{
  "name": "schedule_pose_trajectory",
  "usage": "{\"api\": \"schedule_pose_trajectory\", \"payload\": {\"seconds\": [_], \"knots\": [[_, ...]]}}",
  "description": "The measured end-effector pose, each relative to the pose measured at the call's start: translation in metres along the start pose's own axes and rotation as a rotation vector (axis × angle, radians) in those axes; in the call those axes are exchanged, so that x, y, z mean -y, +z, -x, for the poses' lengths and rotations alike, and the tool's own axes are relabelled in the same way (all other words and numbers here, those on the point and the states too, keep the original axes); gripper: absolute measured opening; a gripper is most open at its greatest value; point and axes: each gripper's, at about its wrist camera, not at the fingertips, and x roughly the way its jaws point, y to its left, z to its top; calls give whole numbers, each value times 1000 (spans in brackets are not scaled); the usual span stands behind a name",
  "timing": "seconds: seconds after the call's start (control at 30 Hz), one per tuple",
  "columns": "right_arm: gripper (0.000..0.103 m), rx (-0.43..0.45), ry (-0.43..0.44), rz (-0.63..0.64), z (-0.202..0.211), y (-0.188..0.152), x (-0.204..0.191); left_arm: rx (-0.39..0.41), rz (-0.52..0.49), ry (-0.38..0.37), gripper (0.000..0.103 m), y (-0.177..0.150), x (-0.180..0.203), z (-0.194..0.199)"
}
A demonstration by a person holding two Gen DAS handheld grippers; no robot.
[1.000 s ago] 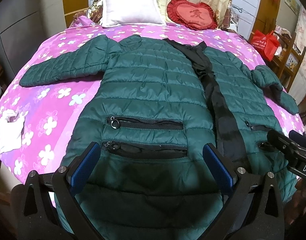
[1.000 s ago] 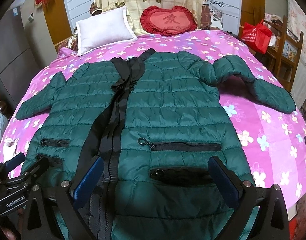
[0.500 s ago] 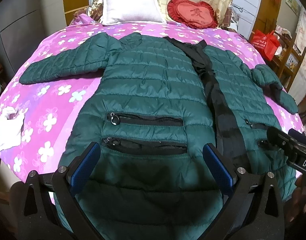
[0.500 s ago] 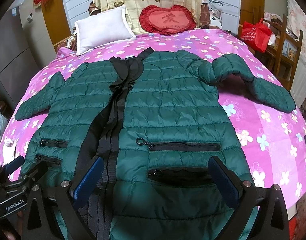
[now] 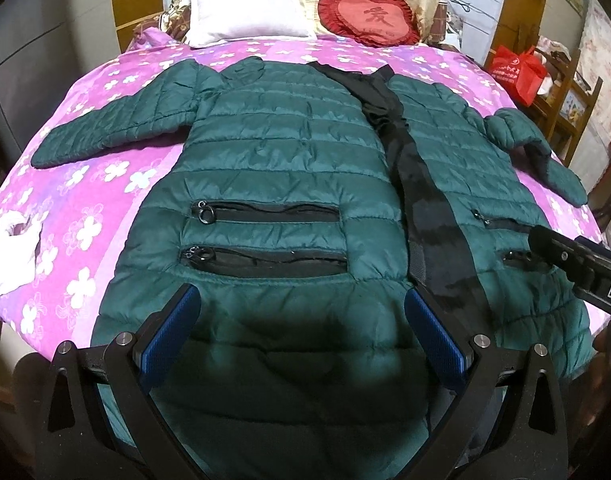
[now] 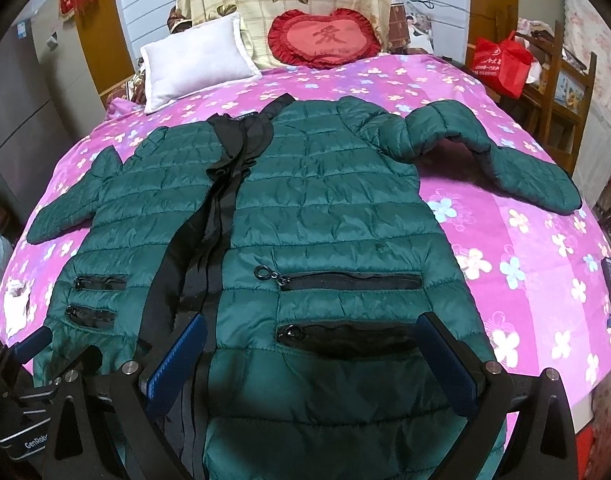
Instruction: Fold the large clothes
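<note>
Left wrist view looks up the length of a dark green padded jacket spread front-up on a bed covered in a pink flowered sheet, collar toward the pillows and hem nearest the camera. The left gripper hangs over the hem with its blue pads spread wide and nothing between them. In the right wrist view the right gripper is just as wide open and empty, poised over the other front panel near the lower pocket.

Several things could spoil the fold from here. The padded shell looks slick and puffy, so a shallow pinch would likely catch only the top layer and leave the back panel behind, or slip free during the lift. The black zipper strip down the middle lies loose and rumpled; it may twist or bunch if one panel is carried across it. The right sleeve is arched up in a hump instead of lying flat, so folded in as it is, it would make a lump. The left sleeve lies stretched out toward the bed's edge and could drag. The ring pulls on the pocket zippers might snag a gripper finger. A crumpled white bag sits well apart from the jacket, and only a wide sweep would reach it.
</note>
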Motion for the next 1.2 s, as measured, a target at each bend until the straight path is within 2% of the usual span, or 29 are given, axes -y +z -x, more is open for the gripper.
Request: {"api": "schedule_pose_trajectory", "payload": {"seconds": [0.37, 0.67, 1.0, 1.2], "knots": [[103, 4, 18, -4, -3, 0, -1, 2, -1, -1, 102, 0, 2, 1], [103, -9, -8, 29, -13, 9, -10, -7, 13, 12, 102, 11, -4, -8], [103, -10, 7, 45, -37, 44, -26, 27, 38, 43, 102, 56, -29, -24], [103, -18, 22, 46, -56, 73, -36, 9, 56, 21, 102, 88, -43, -40]]}}
